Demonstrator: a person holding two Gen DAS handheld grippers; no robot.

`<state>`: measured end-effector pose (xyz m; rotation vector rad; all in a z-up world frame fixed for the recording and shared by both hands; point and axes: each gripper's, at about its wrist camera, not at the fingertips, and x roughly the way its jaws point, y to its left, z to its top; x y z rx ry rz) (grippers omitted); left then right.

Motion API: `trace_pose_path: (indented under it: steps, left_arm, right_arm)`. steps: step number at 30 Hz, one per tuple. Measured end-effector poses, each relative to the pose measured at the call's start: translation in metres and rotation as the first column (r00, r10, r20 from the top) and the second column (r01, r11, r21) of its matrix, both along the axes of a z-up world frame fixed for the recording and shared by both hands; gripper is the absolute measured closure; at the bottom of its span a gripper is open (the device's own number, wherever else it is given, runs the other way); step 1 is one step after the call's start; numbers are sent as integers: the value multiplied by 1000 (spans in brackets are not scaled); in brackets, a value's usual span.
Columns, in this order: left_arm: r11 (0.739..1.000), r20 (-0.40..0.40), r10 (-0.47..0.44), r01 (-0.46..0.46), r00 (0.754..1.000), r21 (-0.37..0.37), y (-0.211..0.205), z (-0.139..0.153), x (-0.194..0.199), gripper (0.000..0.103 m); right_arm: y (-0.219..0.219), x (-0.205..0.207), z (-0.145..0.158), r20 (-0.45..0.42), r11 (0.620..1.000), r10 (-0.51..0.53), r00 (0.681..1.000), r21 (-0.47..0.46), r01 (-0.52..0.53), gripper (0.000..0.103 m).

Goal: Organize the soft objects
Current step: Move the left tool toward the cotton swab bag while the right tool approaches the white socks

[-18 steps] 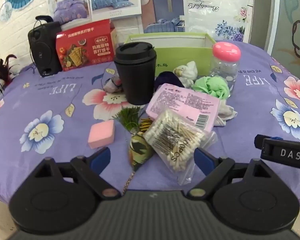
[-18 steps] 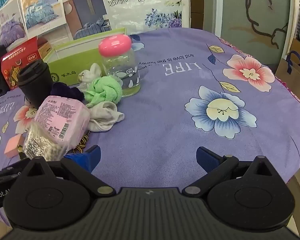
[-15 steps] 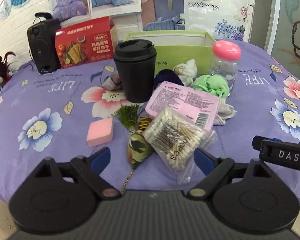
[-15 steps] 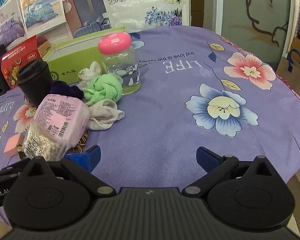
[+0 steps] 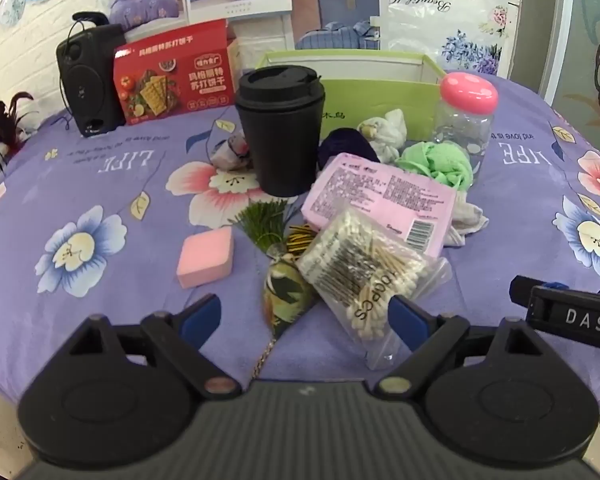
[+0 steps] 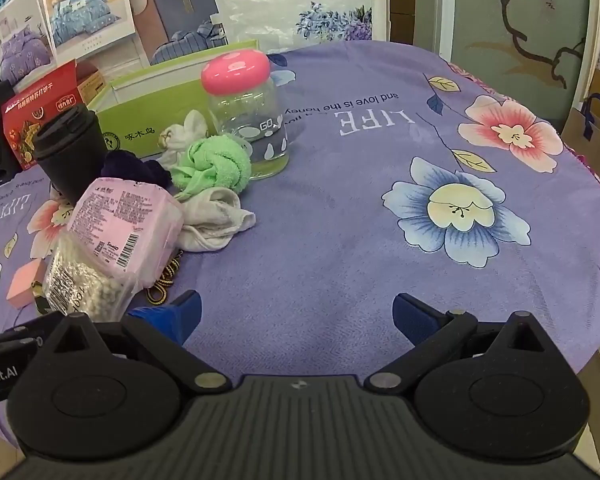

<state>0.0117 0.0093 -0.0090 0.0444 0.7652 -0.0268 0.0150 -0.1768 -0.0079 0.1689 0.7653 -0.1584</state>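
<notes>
Cup [image 5: 281, 136] stands mid-table [image 5: 100, 184]; box [image 5: 364, 92] behind it, to the right. Jar [image 5: 464, 120] right of box front. Knotted cloth [image 5: 440, 162] before jar, touching it. Wipes packet [image 5: 380, 196] overlaps swab bag [image 5: 364, 272]. Sponge [image 5: 206, 256] left of bag, apart.

Black cup [image 5: 281, 132], pink-lidded jar [image 5: 465, 120], red cracker box [image 5: 172, 72], black speaker [image 5: 87, 80]

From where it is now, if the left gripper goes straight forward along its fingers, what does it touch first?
Probably the clear plastic bag of cotton swabs, whose near corner lies by the left gripper's open fingers, or the camouflage-patterned pouch beside it; depth is unclear. Both sit before the pink packet.
</notes>
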Motion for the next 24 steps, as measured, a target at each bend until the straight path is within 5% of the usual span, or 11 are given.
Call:
trace_pose_path:
  steps: [24]
  left_arm:
    - [999, -25, 26, -27, 999, -18, 9, -2, 16, 13]
  right_arm:
    - [-3, 11, -5, -6, 1000, -5, 1000, 15, 5, 13]
